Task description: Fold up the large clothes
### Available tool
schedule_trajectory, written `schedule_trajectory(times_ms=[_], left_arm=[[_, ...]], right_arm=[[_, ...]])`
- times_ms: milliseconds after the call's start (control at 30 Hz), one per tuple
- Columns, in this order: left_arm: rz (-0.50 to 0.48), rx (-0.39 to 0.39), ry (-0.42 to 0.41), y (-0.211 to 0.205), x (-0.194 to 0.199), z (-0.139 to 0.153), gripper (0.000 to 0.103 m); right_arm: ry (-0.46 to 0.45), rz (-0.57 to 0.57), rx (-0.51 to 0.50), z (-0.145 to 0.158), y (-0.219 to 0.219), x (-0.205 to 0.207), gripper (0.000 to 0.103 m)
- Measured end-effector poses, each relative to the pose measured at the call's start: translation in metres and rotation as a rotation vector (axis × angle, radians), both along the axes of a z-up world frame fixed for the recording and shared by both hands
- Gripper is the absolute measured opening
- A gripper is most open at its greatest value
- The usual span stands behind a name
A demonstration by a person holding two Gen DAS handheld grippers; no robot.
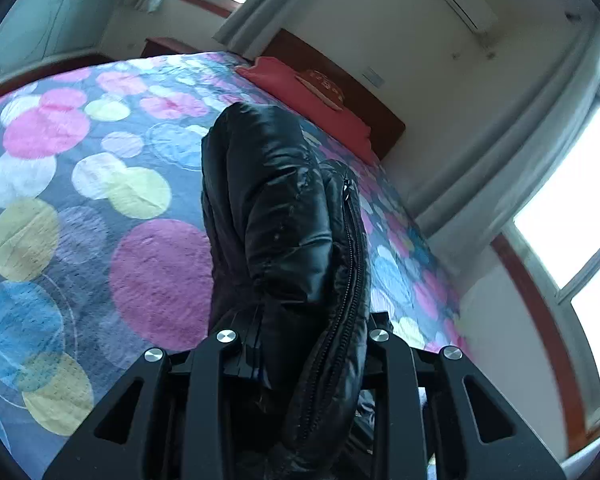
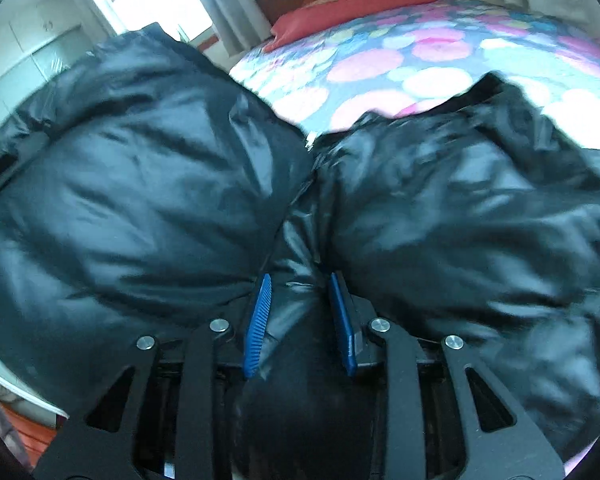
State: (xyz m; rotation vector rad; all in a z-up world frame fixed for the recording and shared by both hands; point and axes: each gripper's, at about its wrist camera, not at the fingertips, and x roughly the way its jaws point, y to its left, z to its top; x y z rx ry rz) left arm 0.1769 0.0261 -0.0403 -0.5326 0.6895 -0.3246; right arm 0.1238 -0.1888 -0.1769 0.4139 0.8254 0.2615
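Nearest the lens, the black puffer jacket (image 2: 148, 184) fills the right wrist view, a pinch of its shell clamped between the blue pads (image 2: 258, 326) of the right claw (image 2: 300, 300). It is lifted over the bed (image 2: 420, 68), so this looks like the carry-over of a fold; next, both held parts should be laid flat and aligned. Only the left wrist view shows the zipper (image 1: 350, 248) edge, gripped by the left claw (image 1: 304, 336), its pads hidden by fabric, and the red pillow (image 1: 300, 92).
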Motion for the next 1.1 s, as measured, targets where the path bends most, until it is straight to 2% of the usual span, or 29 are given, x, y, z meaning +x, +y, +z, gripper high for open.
schedule_trajectory(times_ms=[167,333,600,833,1000,1100], left_arm=[[-0.049,0.058,-0.017,-0.041,-0.009,0.002,0.028],[-0.096,0.123,0.004,-0.099,-0.009,-0.008,0.028],[-0.183,0.208,0.065,-0.178,-0.006,-0.058,0.028],[-0.203,0.217,0.078,-0.199,0.0,-0.089,0.028],[-0.214,0.246,0.065,-0.197,-0.008,-0.082,0.028],[-0.214,0.287,0.038,-0.201,-0.016,-0.071,0.035]], right_arm=[[-0.036,-0.088,0.005,0.018,-0.059,-0.032,0.031],[-0.034,-0.2,0.022,0.018,-0.123,-0.065,0.031],[0.022,-0.348,0.027,-0.006,-0.202,-0.097,0.032],[0.083,-0.369,0.033,-0.03,-0.221,-0.101,0.032],[0.089,-0.367,0.037,-0.034,-0.22,-0.104,0.032],[0.07,-0.368,0.029,-0.026,-0.217,-0.107,0.045]])
